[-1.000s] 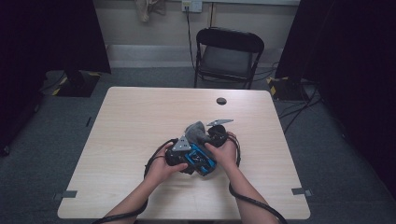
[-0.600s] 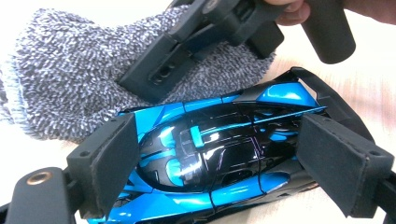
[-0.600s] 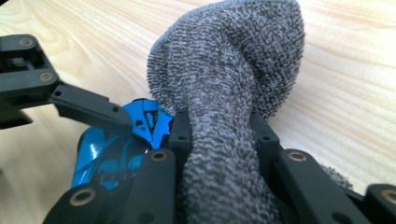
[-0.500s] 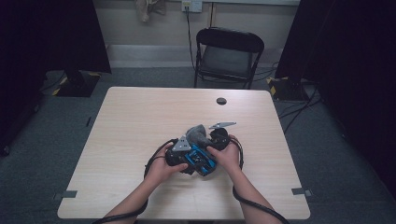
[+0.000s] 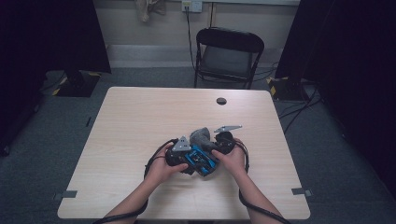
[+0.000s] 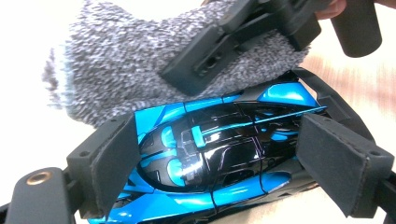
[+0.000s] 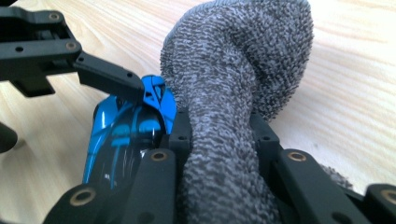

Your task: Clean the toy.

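A blue and black toy car (image 6: 210, 154) lies crosswise between the two pads of my left gripper (image 6: 224, 161), which is shut on it just above the table (image 5: 140, 121). A fuzzy grey cloth (image 7: 233, 93) is bunched between the jaws of my right gripper (image 7: 219, 135), which is shut on it. The cloth (image 6: 121, 70) rests against the far side of the car (image 7: 126, 130). In the high view both hands meet near the table's middle front. There the left gripper (image 5: 189, 156) holds the car (image 5: 201, 162), and the right gripper (image 5: 208, 142) brings the cloth (image 5: 201, 135) in from the right.
A small black round object (image 5: 221, 101) lies near the table's far edge. A black folding chair (image 5: 227, 51) stands behind the table. Cables trail from both grippers past the forearms to the near edge. Bare tabletop stretches to the left and the right of the hands.
My right gripper with the cloth has slid a little to the right and nearer along the car. The left gripper and the car have stayed in place.
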Demonstrator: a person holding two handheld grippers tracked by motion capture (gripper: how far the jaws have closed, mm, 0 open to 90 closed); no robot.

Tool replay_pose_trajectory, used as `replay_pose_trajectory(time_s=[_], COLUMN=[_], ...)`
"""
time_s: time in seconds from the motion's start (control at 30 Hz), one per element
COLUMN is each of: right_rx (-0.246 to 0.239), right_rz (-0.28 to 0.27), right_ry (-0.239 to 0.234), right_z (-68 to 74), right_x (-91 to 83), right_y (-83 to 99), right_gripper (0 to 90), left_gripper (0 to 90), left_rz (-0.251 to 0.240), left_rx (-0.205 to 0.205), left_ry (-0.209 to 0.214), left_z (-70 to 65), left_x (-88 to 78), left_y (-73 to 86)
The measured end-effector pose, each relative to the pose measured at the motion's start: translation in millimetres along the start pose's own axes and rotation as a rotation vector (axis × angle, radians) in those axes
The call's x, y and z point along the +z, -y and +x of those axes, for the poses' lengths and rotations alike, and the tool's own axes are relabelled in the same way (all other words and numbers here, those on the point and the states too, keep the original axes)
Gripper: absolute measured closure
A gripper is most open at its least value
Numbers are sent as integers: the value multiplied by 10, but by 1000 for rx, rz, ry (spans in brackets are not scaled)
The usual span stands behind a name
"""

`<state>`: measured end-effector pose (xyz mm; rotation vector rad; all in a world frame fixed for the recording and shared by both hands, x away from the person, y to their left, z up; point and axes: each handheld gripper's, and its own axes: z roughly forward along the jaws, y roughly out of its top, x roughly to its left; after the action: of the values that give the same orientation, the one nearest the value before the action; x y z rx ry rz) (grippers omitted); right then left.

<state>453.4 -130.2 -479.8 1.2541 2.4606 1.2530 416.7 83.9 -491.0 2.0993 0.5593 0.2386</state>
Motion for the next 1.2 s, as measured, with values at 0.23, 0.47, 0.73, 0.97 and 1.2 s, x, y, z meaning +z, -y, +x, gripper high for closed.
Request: replay_pose_trajectory(time_s=[0.23, 0.47, 0.73, 0.97, 1.2], right_rx=[-25, -32, -32, -25, -26], right_rz=[9, 8, 15, 13, 6], right_ry=[2, -3, -5, -6, 25], right_z=[-1, -8, -23, -53, -88], right_x=[-100, -197, -316, -397, -468], right_y=[67, 150, 255, 339, 308], right_gripper=[691, 691, 691, 691, 691], left_gripper=[131, 131, 131, 131, 131], left_rz=[2, 1, -2, 0, -2], left_rx=[1, -5, -12, -15, -18], left_ry=[1, 1, 1, -1, -4], left_z=[4, 4, 16, 21, 18], left_x=[-1, -2, -5, -11, -11], left_y=[-1, 0, 6, 11, 13])
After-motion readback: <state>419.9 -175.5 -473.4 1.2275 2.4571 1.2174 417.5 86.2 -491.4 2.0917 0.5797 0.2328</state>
